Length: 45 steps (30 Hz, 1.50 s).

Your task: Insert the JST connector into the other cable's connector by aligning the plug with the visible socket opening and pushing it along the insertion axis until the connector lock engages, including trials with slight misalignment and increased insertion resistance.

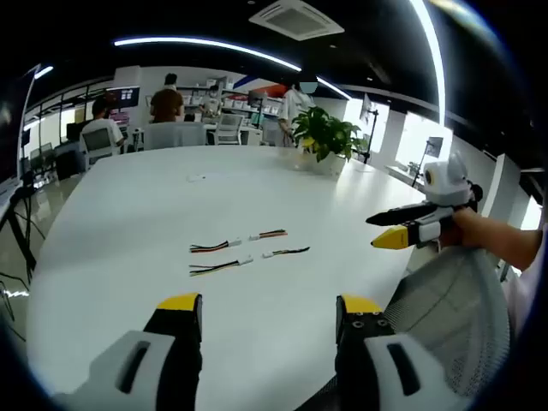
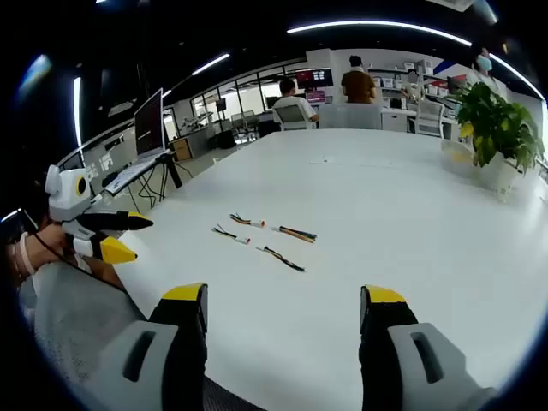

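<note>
Two grippers hang over the near edge of the white table, jaws spread wide and holding nothing: the left gripper and the right gripper. Farther in, four short cables lie loose and near one another. Beyond them stands a potted plant, with people at desks behind.

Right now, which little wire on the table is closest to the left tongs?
The red, black and yellow cable at the front left of the four. It lies lowest in the left gripper view, just ahead of the left tongs; the other three sit farther back.
</note>
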Motion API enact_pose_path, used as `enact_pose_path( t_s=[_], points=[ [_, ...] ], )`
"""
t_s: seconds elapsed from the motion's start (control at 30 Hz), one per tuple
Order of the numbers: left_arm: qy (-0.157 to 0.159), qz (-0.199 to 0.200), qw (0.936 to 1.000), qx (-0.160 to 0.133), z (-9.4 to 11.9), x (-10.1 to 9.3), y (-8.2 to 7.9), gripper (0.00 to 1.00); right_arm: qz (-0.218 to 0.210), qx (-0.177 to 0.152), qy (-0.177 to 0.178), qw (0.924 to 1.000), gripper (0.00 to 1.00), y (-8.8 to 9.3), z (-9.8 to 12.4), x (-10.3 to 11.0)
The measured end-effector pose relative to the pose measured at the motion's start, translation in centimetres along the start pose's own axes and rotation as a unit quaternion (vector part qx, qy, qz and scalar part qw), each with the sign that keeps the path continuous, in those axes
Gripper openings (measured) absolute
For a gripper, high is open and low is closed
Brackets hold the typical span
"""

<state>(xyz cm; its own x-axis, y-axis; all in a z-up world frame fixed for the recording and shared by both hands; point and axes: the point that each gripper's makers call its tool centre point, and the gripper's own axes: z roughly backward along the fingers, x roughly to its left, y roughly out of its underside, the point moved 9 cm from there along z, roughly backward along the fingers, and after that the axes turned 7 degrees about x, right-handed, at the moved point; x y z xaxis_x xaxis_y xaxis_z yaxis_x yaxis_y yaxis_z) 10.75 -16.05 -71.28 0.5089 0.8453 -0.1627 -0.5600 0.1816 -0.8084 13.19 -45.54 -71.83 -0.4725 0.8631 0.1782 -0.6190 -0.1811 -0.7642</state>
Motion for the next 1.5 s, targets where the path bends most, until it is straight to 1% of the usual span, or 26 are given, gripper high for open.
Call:
enact_pose_path(
  t_s=[0.1,0.2,0.3,0.47,0.57,0.73,0.9,1.03,1.17,1.27,1.5],
  points=[
    [0.000,0.012,0.9999,-0.001,0.30,-0.02,0.18,0.60,-0.002,0.001,-0.004,1.0000,0.71,0.12,0.05,0.08],
    [-0.007,0.014,0.9999,-0.002,0.45,0.08,0.33,0.60,0.005,-0.001,0.000,1.0000,0.70,0.13,0.18,0.23],
    [-0.008,0.017,0.9998,0.008,0.47,0.07,0.62,0.59,0.010,-0.008,0.003,0.9999,0.68,0.06,0.37,0.31],
    [-0.008,0.012,0.9999,0.006,0.54,-0.02,0.72,0.59,-0.002,0.001,0.001,1.0000,0.68,0.48,0.44,0.36],
    [-0.011,0.015,0.9998,0.006,0.64,0.10,0.80,0.59,-0.001,0.000,0.005,1.0000,0.67,0.53,0.54,0.35],
    [-0.011,0.015,0.9998,0.002,0.76,0.09,0.83,0.58,0.002,0.009,0.006,0.9999,0.67,0.77,0.45,0.40],
    [-0.018,0.011,0.9998,0.003,0.85,0.20,0.77,0.58,0.009,0.019,0.005,0.9998,0.66,0.88,0.25,0.47],
    [-0.016,0.012,0.9998,0.001,0.86,0.17,0.72,0.58,0.012,0.024,0.006,0.9996,0.66,0.95,0.20,0.48],
    [-0.015,0.011,0.9998,0.005,0.79,0.13,0.76,0.58,0.012,0.026,0.008,0.9996,0.66,0.95,0.22,0.45],
    [-0.014,0.011,0.9997,0.014,0.71,0.15,0.92,0.58,0.013,0.025,0.006,0.9996,0.66,0.95,0.20,0.50],
    [-0.013,0.007,0.9997,0.020,0.58,0.02,0.87,0.58,0.013,0.030,0.001,0.9995,0.66,0.94,0.09,0.53]
  ],
)
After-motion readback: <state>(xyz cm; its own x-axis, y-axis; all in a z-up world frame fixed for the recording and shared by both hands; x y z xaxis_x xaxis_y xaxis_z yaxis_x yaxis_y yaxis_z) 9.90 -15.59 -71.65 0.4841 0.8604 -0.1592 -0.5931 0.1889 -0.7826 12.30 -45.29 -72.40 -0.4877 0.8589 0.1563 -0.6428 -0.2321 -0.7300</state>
